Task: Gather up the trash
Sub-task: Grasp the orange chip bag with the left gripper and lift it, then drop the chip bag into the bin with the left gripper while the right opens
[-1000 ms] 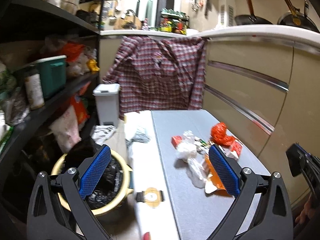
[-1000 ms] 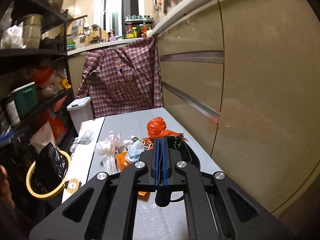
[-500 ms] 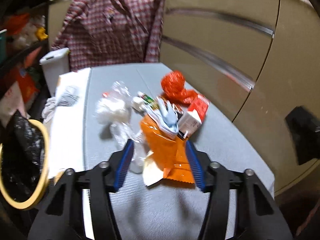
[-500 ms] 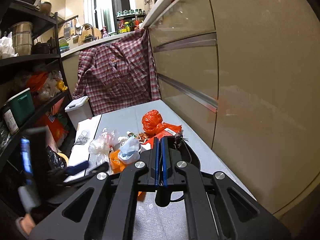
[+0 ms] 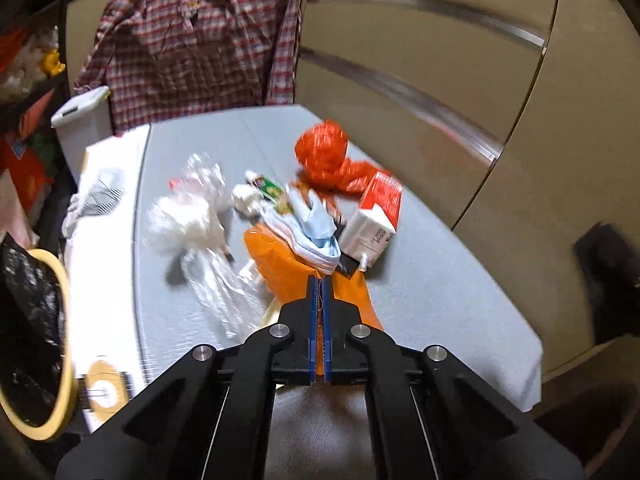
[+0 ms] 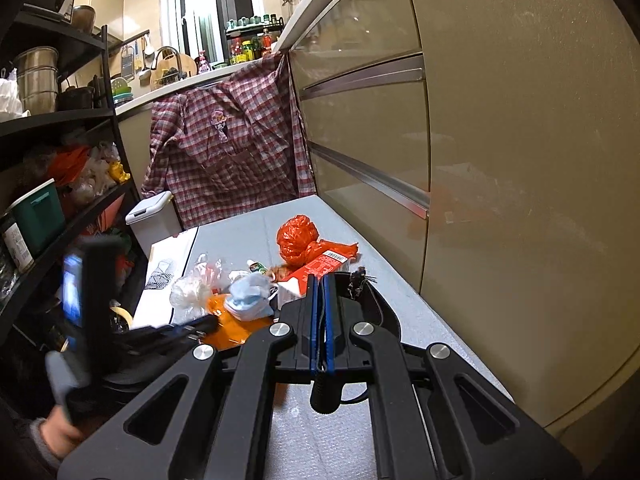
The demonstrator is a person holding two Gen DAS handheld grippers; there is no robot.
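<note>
Half a second on, the left tongs (image 5: 319, 284) have closed from a wide straddle onto the near edge of the orange wrapper (image 5: 304, 276), pinching it between the blue pads (image 5: 325, 320) at the front of the trash pile on the grey surface (image 5: 440, 300). A blue face mask (image 5: 316, 228) and a red-and-white carton (image 5: 374, 220) rest on or against the wrapper, with a red plastic bag (image 5: 324, 156) behind and clear crumpled plastic (image 5: 192, 216) beside it. The right tongs (image 6: 319, 280) are shut, apparently on a thin black cord, hovering near the pile. A bin lined with a black bag (image 5: 36, 320) waits to the left, below the surface. Lifting the wrapper risks tipping mask and carton off, scattering them, since the grip holds only one thin edge.
</note>
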